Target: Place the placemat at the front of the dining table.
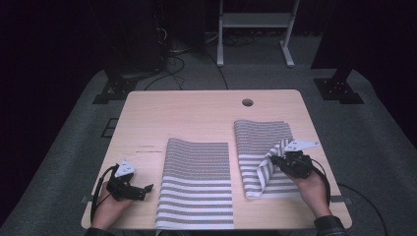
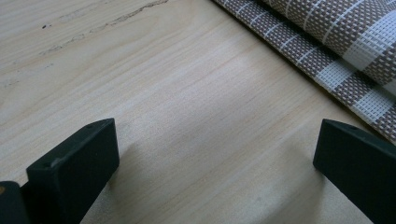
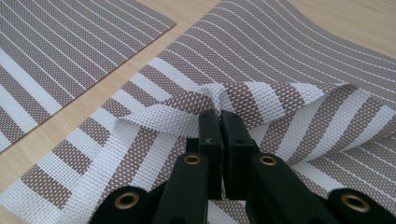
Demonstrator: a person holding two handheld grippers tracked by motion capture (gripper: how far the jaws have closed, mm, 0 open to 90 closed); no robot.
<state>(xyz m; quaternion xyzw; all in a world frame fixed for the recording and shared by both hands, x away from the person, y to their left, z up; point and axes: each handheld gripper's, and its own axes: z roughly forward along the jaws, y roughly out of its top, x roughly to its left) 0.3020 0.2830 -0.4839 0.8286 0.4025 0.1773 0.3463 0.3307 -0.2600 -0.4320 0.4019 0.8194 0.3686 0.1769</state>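
Two brown-and-white striped woven placemats lie on the wooden table point(image 1: 196, 113). The left placemat point(image 1: 197, 183) lies flat near the front edge; its edge crosses the upper right of the left gripper view point(image 2: 336, 51). The right placemat point(image 1: 258, 145) has its near right corner lifted and folded over toward the left. My right gripper point(image 1: 273, 159) is shut on that raised edge point(image 3: 224, 100), with the weave pinched between the two jaws point(image 3: 219, 116). My left gripper point(image 1: 147, 188) rests open above bare wood at the front left, with nothing between its jaws point(image 2: 217, 154).
A round cable hole point(image 1: 247, 103) sits near the table's far edge. Behind the table stand a white desk frame point(image 1: 255, 29), black stands and loose cables on grey carpet. Bare wood runs along the far half of the table.
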